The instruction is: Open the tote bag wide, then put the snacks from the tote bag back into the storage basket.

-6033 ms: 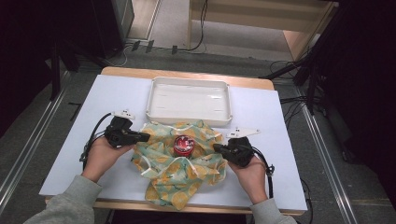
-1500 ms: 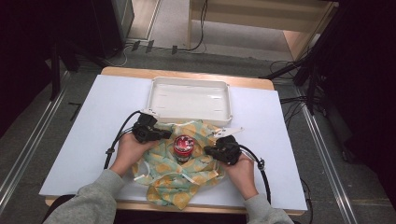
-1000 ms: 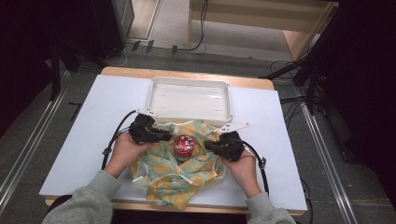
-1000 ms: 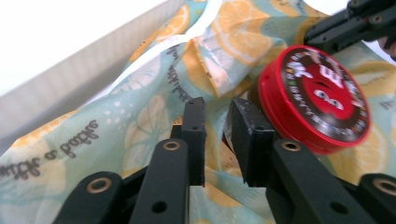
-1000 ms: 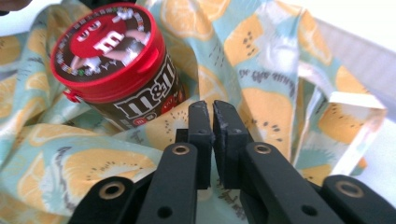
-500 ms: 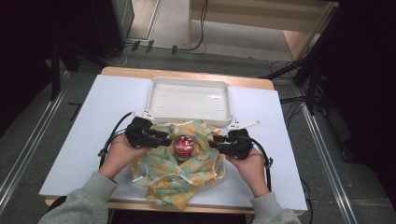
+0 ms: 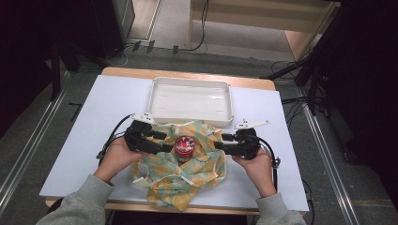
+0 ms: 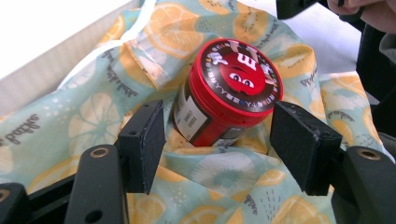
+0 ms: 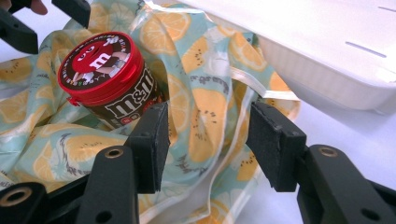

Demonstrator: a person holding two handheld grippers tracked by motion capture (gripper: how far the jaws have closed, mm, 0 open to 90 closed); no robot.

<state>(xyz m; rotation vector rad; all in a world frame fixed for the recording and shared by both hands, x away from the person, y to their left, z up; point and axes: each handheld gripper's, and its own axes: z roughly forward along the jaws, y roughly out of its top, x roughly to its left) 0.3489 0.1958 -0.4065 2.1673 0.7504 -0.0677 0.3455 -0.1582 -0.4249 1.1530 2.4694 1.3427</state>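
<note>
A red-lidded M&M's candy tub stands tilted on a crumpled lemon-print cloth in the middle of the table. My left gripper lies just left of the tub, pointing at it. In the left gripper view its jaws have just been opening, and the tub sits beyond and between the pads, untouched. My right gripper lies to the tub's right. Its jaws have also just been opening, and a raised fold of cloth stands loosely between them, with the tub to the upper left.
A shallow white tray sits behind the cloth, and its rim is close to my right gripper. The table is covered with a white sheet. Cables trail from both grippers toward the person's sleeves.
Both grippers have let go of the cloth and drawn slightly outward from the tub, their jaws wider. The cloth has settled around the tub.
</note>
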